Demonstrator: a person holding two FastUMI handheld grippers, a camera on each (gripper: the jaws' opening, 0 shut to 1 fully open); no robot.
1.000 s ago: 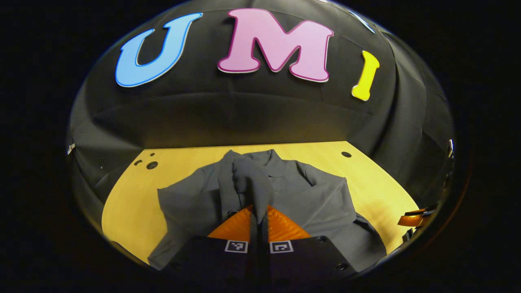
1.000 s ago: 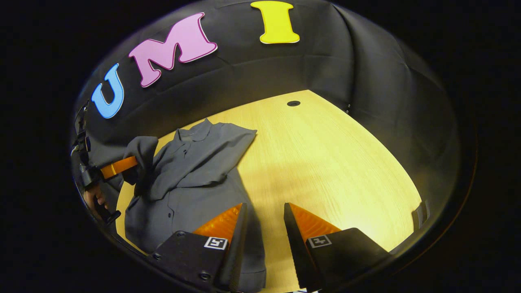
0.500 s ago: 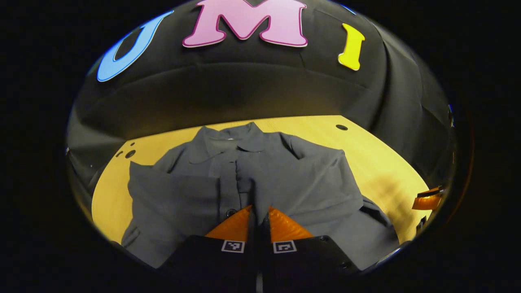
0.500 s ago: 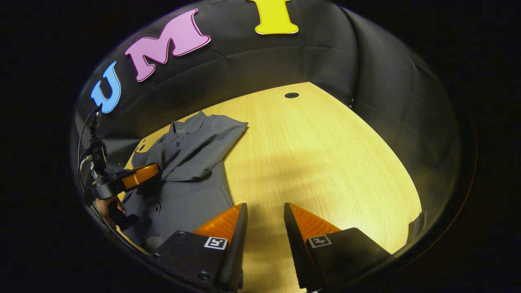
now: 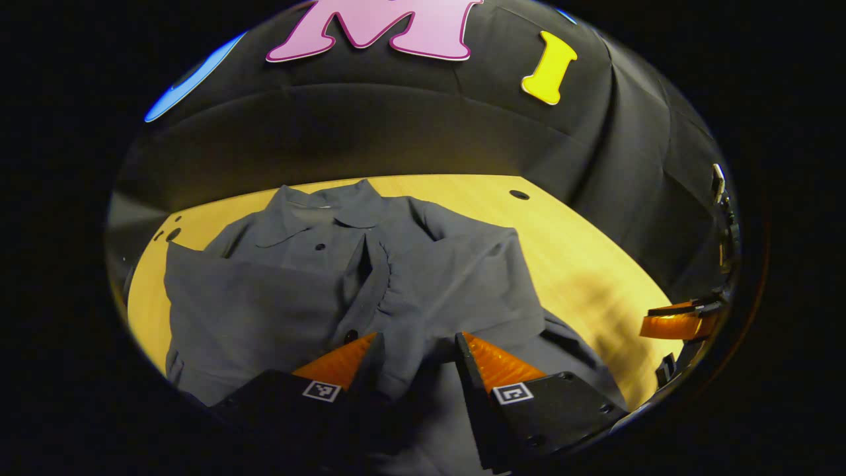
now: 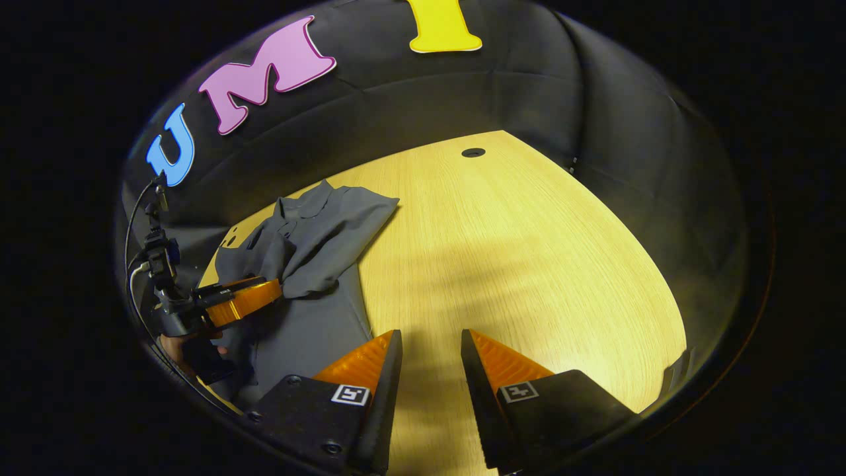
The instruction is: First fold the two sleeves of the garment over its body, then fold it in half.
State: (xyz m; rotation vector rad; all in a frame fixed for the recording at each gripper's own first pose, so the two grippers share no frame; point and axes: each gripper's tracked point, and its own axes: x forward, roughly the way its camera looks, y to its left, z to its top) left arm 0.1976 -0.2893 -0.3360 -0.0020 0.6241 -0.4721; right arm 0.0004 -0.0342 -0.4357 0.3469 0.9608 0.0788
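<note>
Over shirt (image 5: 396, 277), left claw (image 5: 413, 344) open, sleeves folded.

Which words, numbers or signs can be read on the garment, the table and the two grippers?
Garment: none; plain grey cloth with buttons.
Table: none; bare wood with a round hole.
Left gripper: no words; two square black-and-white code markers, patterns rather than letters.
Right gripper: no words; two square markers of the same kind.

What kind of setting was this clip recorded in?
Most likely a staged recording booth, not a home: black cloth wall draped around a bare wooden table with cable holes, a grey shirt laid out on it, and a cabled handheld left gripper.
</note>
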